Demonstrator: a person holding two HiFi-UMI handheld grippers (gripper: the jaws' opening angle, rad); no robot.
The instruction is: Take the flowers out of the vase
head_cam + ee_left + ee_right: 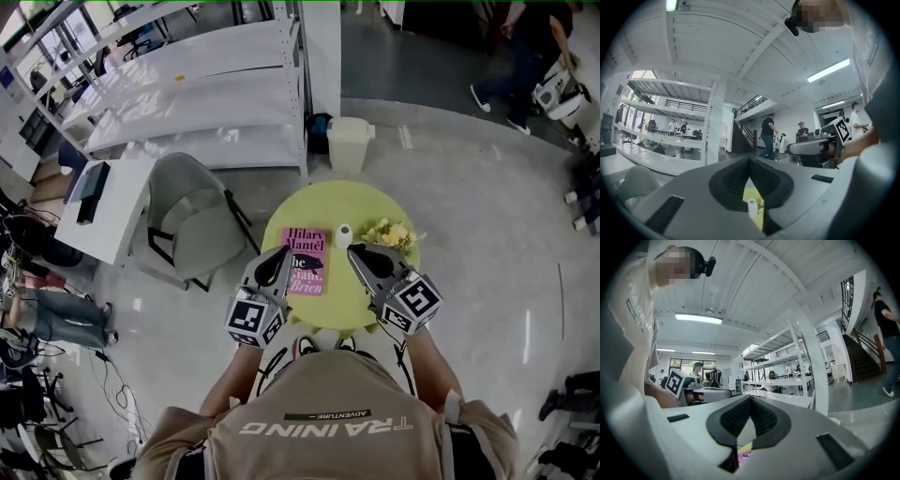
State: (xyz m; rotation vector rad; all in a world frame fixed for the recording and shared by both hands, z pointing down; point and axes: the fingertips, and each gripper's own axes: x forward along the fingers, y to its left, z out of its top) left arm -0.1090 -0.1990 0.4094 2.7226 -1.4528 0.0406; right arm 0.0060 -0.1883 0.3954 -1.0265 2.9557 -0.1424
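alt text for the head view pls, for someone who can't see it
Seen from above, a person holds a left gripper and a right gripper, both shut and empty, over the near edge of a round yellow-green table. On it are a pink Hilary Mantel book, a small white vase and, to its right, yellow flowers lying outside the vase.

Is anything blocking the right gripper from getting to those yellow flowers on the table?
Nothing visible does. The right gripper hovers over the near side of the table; the flowers lie just beyond it, beside the white vase. The pink book lies off to the left, out of the way.
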